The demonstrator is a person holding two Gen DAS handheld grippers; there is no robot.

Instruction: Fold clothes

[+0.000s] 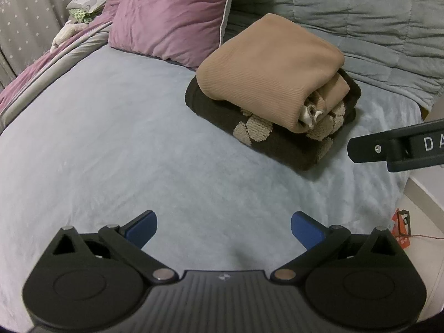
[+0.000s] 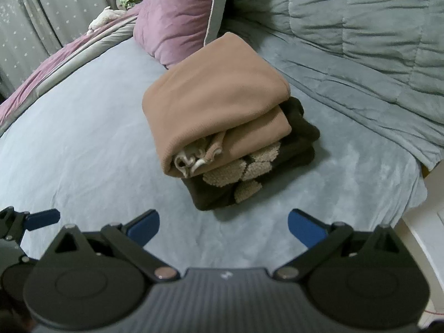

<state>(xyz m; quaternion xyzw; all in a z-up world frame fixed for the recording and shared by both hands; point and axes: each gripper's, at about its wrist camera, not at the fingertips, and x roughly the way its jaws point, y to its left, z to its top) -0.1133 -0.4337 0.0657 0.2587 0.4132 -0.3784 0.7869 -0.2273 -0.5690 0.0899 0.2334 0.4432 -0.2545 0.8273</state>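
Hovering over the pale blue bedsheet, the left gripper is holding its blue-padded fingers wide apart with nothing between them. The right gripper is spreading wide and empty too. Ahead, a folded tan sweater is sitting on a folded dark brown knit, beside the mauve pillow.
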